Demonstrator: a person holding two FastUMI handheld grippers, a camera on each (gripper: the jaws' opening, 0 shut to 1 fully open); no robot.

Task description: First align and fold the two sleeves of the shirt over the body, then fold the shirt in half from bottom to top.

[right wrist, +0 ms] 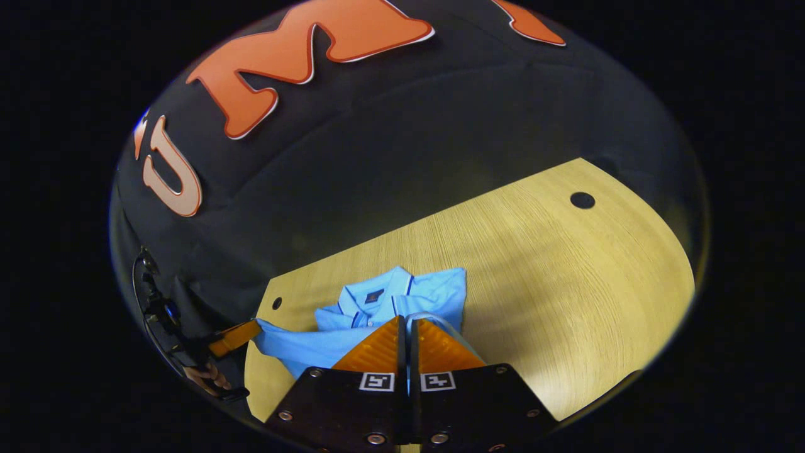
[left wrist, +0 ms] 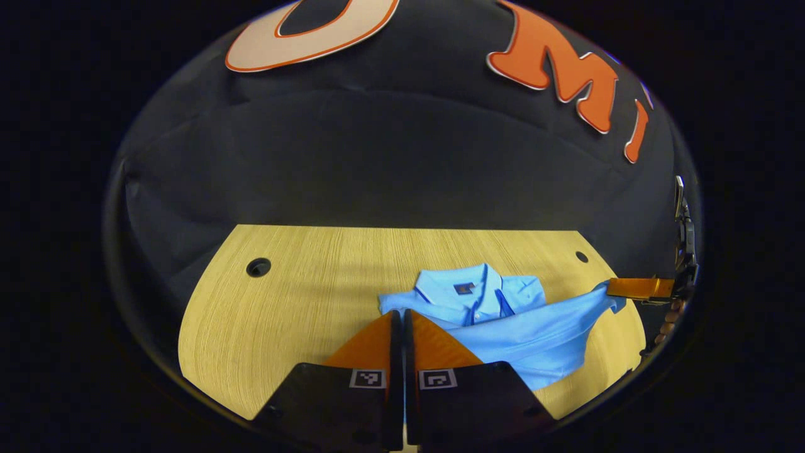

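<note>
Your left gripper (left wrist: 402, 314) and right gripper (right wrist: 407, 322) each pinch a bottom corner of the soft, limp blue shirt (left wrist: 503, 314), which sags between them above the table (left wrist: 302, 296).

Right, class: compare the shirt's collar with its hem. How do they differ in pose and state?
The collar lies flat on the table; the hem is raised off it. The collar is free; the hem is pinched by the left gripper and the right gripper. Both are the same light blue cloth.
</note>
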